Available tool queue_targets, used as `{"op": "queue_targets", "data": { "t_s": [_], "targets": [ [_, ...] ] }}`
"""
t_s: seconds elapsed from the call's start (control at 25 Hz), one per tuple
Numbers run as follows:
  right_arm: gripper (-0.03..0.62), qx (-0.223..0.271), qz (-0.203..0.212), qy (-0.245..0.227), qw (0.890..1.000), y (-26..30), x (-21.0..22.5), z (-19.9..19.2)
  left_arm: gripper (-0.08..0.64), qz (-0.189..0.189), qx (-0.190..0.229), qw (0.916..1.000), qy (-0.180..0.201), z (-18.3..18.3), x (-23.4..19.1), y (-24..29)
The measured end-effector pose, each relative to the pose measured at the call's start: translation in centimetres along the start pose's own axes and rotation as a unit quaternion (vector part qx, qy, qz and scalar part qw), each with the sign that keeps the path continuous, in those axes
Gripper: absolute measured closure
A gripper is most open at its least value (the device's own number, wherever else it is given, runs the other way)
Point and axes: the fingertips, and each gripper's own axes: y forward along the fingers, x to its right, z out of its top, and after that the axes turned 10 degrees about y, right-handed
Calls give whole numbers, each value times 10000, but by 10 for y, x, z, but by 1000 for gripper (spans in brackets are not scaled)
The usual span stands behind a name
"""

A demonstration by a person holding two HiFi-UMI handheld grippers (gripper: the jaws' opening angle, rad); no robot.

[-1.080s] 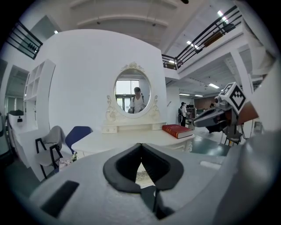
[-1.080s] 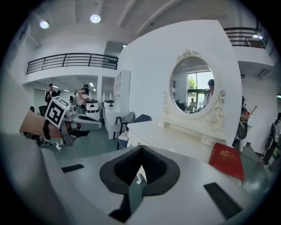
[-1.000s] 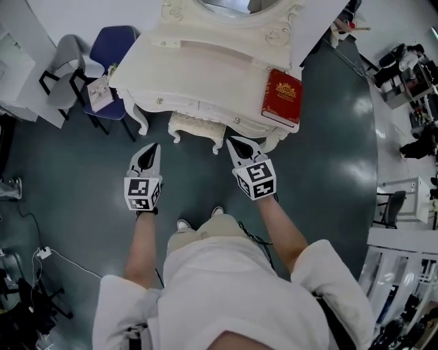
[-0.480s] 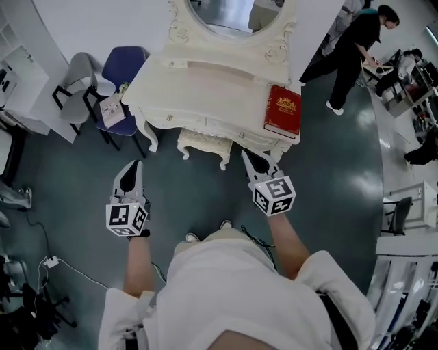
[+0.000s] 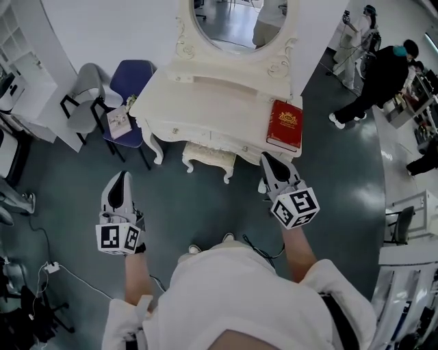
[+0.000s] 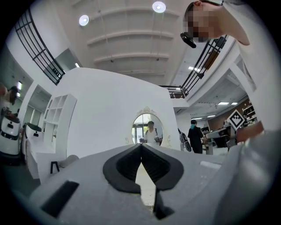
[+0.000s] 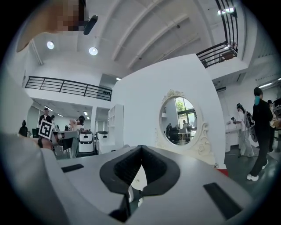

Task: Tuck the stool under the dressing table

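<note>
Stool upright, long axis along dressing table.

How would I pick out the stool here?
Find the cream dressing table with the oval mirror. The stool sits partly under its front edge. Unlike the grey chair and blue chair to the left, it is cream with curled legs.

The stool sits partly under the front edge of the dressing table. A mirror stands at the table's back and a book lies on its right end. Two chairs stand to its left. The left gripper is well left of the stool, the right gripper just right of it.
</note>
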Motion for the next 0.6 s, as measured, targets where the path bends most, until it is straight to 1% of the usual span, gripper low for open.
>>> {"op": "queue_targets", "data": {
  "t_s": [0.08, 0.2, 0.36, 0.44, 0.6],
  "targets": [
    [592, 134, -62, 83, 9999, -6, 2, 11, 545, 106, 13, 9999, 7, 4, -5, -9],
    [592, 266, -162, 208, 9993, -14, 6, 23, 545, 331, 4, 9994, -120, 8, -14, -24],
    [592, 438, -222, 188, 9986, -23, 7, 37, 545, 583, 63, 9981, -162, 19, -21, -41],
    [592, 499, -222, 149, 9984, -26, 7, 42, 545, 613, 125, 9980, -98, 24, -22, -42],
    [592, 554, -228, 76, 9982, -29, 6, 46, 545, 544, 170, 9984, -1, 28, -20, -37]
  ]
}}
